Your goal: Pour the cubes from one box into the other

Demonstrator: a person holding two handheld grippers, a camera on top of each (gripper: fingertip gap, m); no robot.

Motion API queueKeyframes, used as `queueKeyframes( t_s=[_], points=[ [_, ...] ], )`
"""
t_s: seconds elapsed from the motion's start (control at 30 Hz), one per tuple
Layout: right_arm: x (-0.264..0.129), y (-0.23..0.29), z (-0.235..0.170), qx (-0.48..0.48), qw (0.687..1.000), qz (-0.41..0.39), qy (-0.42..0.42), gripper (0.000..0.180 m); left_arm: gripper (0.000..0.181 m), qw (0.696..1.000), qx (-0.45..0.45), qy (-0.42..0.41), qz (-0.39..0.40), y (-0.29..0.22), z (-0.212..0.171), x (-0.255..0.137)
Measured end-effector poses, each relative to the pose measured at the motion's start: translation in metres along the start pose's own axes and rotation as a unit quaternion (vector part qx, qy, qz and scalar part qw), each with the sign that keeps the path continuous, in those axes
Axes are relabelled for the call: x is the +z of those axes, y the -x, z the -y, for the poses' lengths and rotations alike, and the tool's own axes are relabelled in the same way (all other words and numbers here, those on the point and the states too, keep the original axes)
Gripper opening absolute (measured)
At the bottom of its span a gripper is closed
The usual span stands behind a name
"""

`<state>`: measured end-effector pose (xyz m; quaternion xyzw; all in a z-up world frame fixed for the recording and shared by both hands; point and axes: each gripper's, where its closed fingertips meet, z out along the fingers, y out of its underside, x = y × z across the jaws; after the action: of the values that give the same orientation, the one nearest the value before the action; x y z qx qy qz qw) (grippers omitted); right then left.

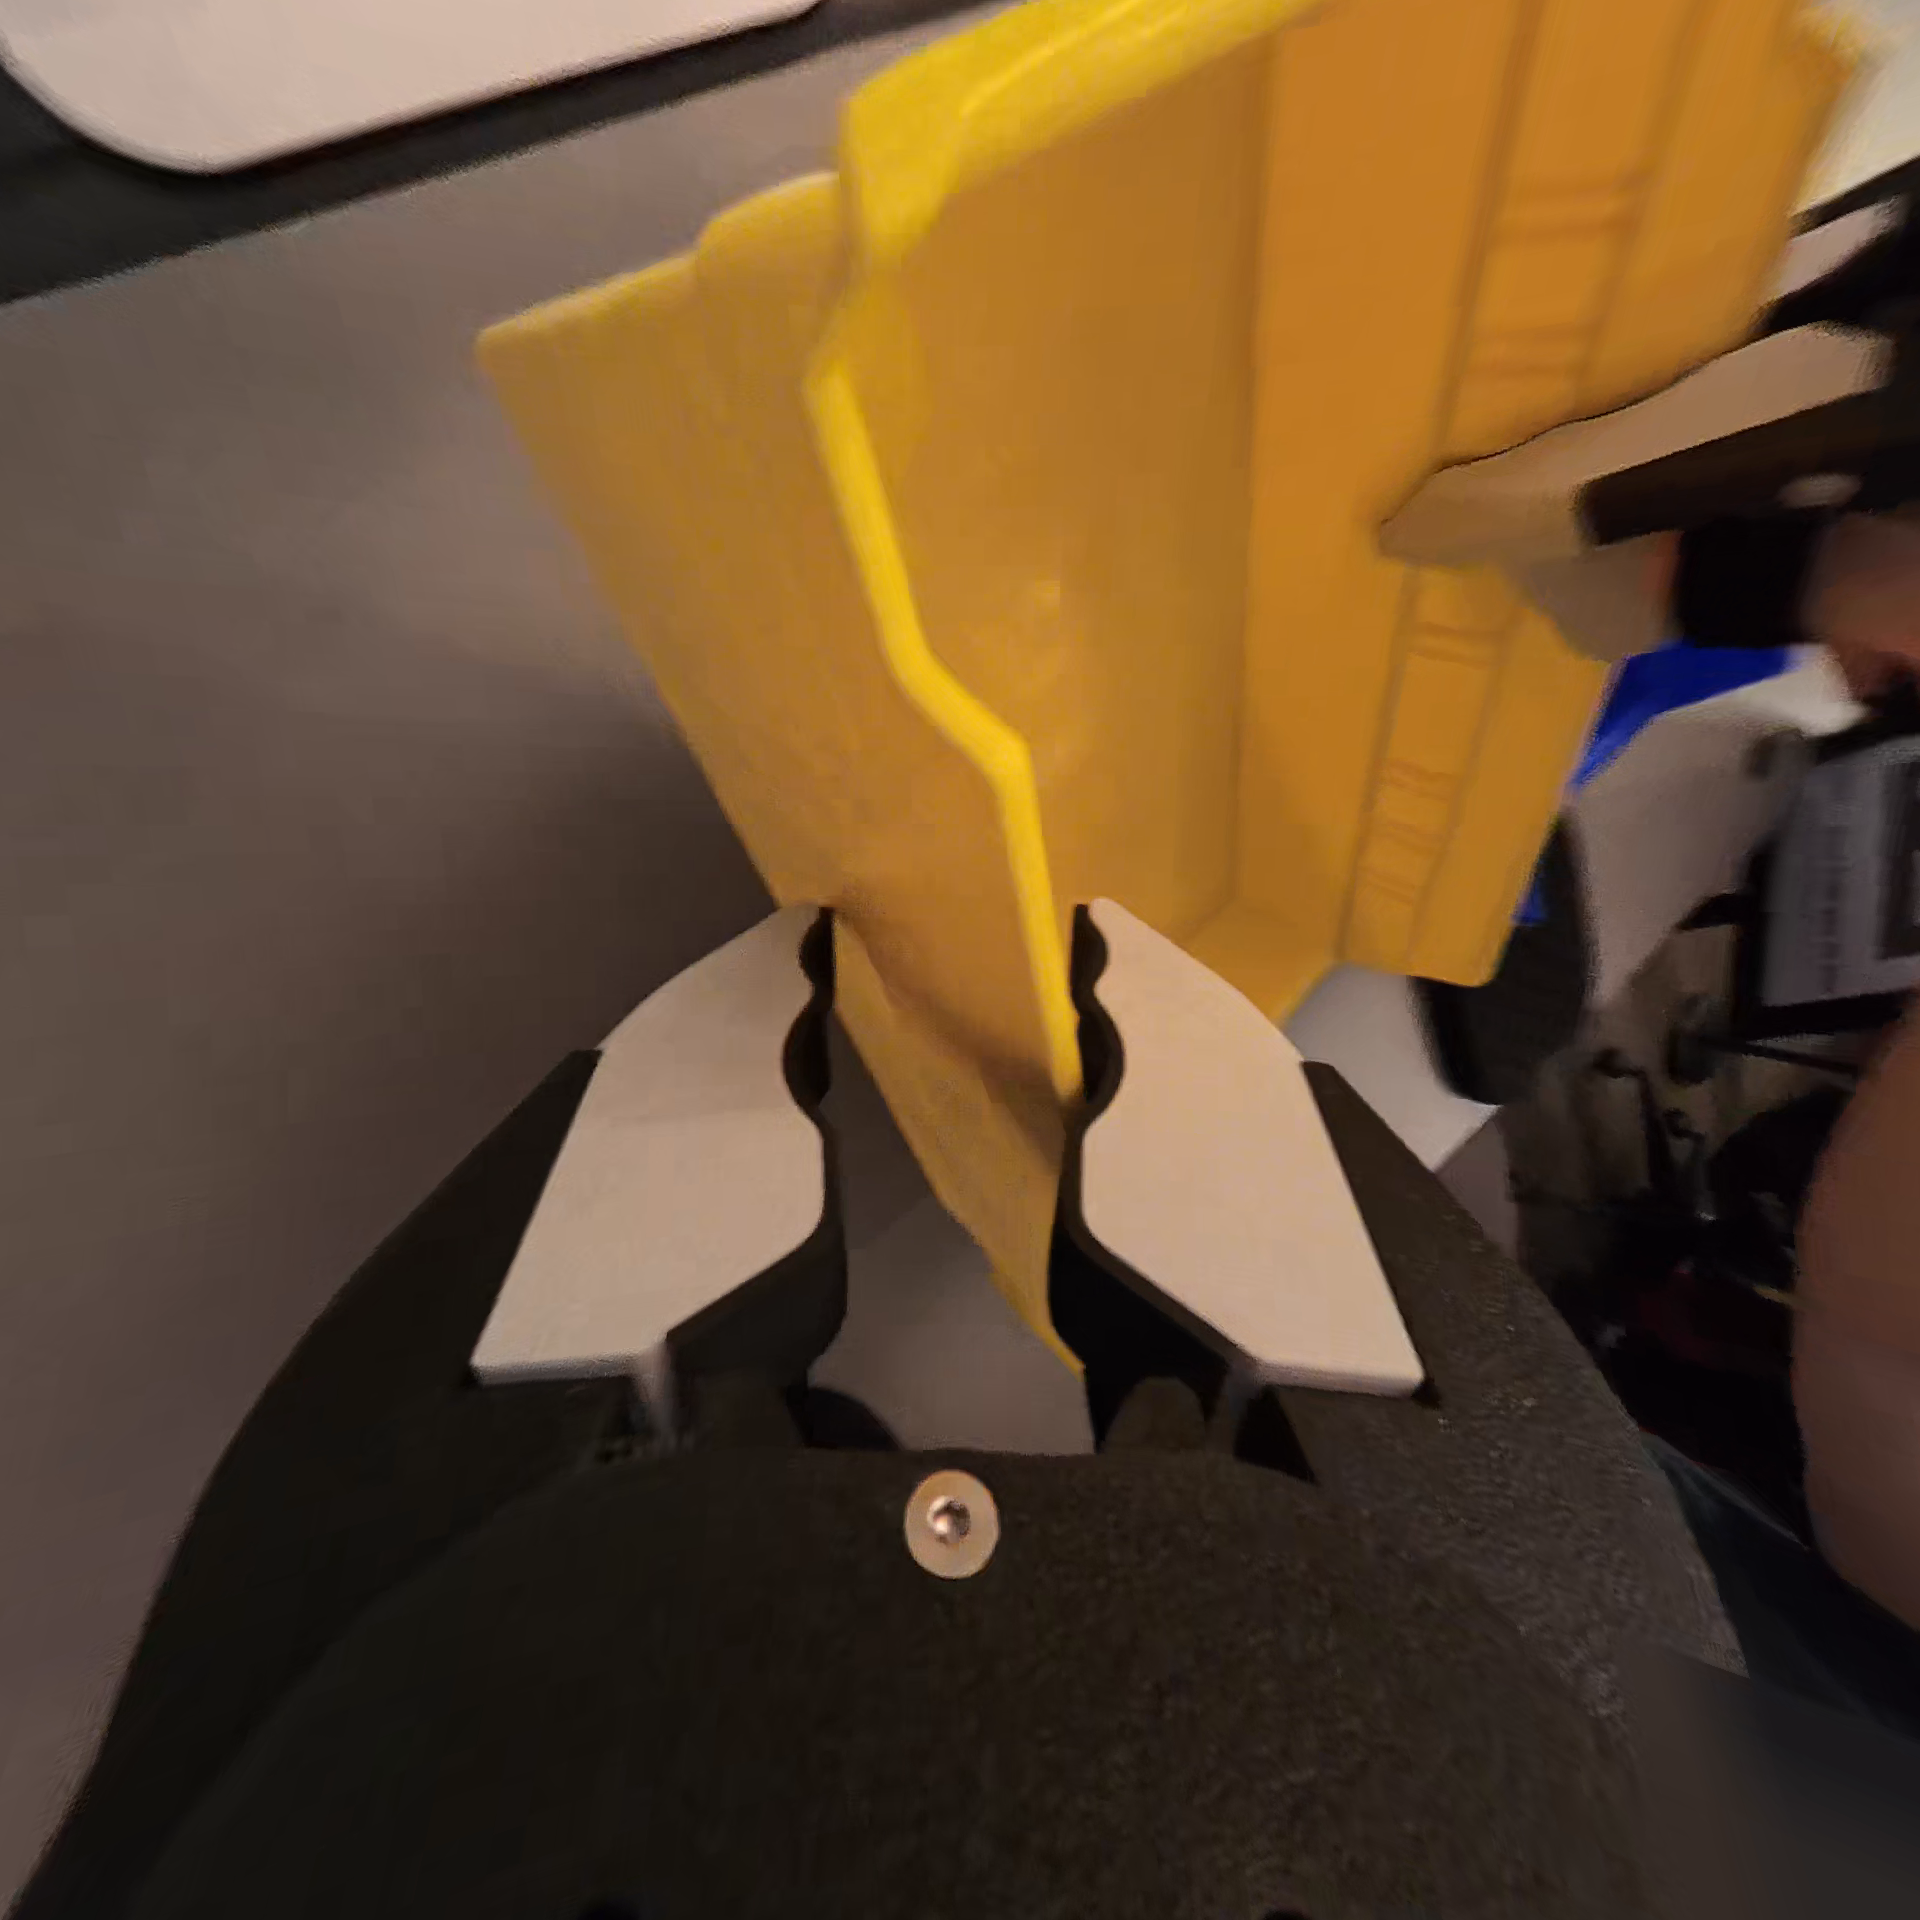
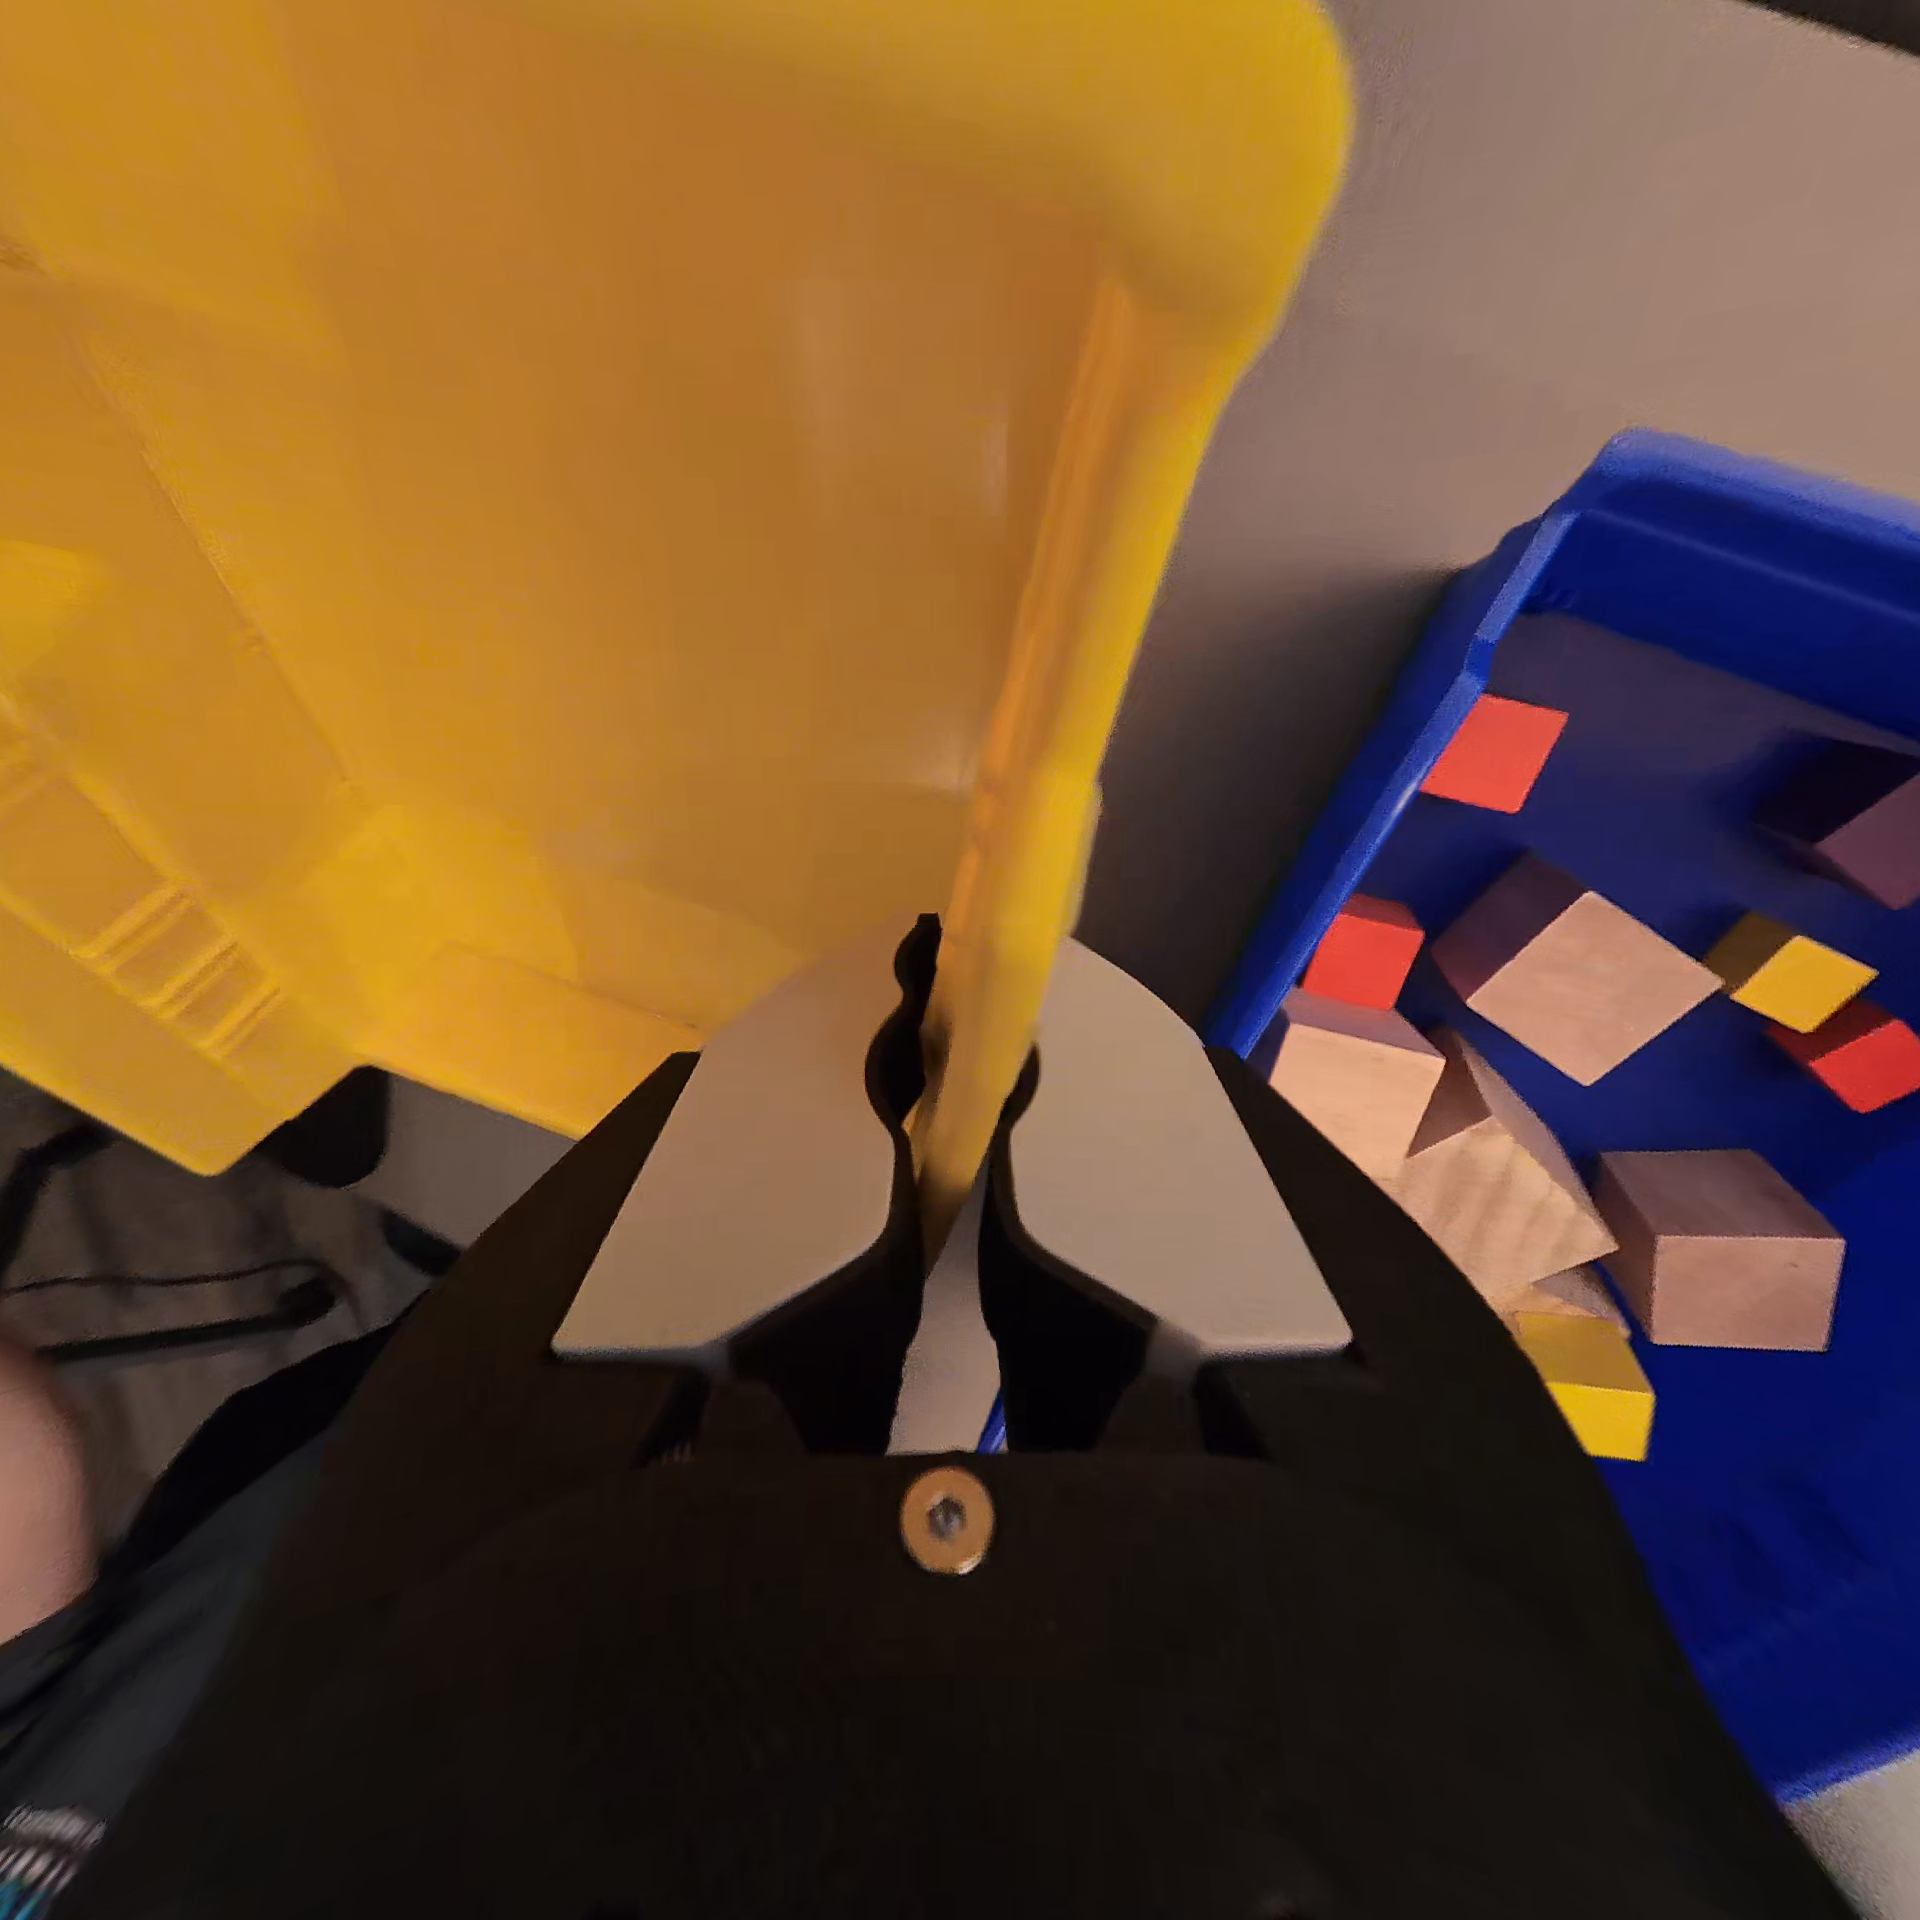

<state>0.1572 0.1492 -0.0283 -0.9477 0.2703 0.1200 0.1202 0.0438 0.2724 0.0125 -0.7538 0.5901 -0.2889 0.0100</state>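
A yellow plastic box is held up off the table, tipped on its side, and its inside shows no cubes. My left gripper is shut on one of its side walls. My right gripper is shut on the opposite wall of the yellow box; its fingers also show in the left wrist view at the box's far side. A blue box stands on the table below and to the right. It holds several wooden cubes in plain wood, red, yellow and purple.
The grey table top lies under both boxes. A white flat object lies at the far left on a dark strip. A person's arm and dark clutter sit off the right edge.
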Motion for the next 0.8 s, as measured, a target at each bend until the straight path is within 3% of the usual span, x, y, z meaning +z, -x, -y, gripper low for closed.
queueKeyframes(
  t_s=[0.07, 0.27, 0.4, 0.57, 0.8],
  points=[
    [-0.009, 0.000, -0.001, 0.016, 0.999, 0.036, -0.002, 0.006, 0.060, 0.997, 0.003, -0.053, -0.060, -0.023, 0.011, -0.019],
    [-0.057, -0.015, -0.003, 0.039, 0.996, 0.085, -0.001, 0.005, 0.061, 0.939, 0.062, -0.261, -0.218, -0.095, 0.021, -0.113],
    [-0.115, -0.068, -0.019, 0.050, 0.998, 0.043, 0.002, 0.006, 0.060, 0.926, 0.109, -0.298, -0.203, -0.103, -0.015, -0.134],
    [-0.163, -0.147, -0.052, 0.111, 0.994, 0.002, -0.022, 0.005, 0.057, 0.925, 0.103, -0.318, -0.178, -0.091, -0.045, -0.117],
    [-0.191, -0.219, -0.100, 0.165, 0.986, -0.027, -0.020, 0.006, 0.057, 0.949, 0.083, -0.253, -0.166, -0.108, -0.045, -0.012]
  ],
)
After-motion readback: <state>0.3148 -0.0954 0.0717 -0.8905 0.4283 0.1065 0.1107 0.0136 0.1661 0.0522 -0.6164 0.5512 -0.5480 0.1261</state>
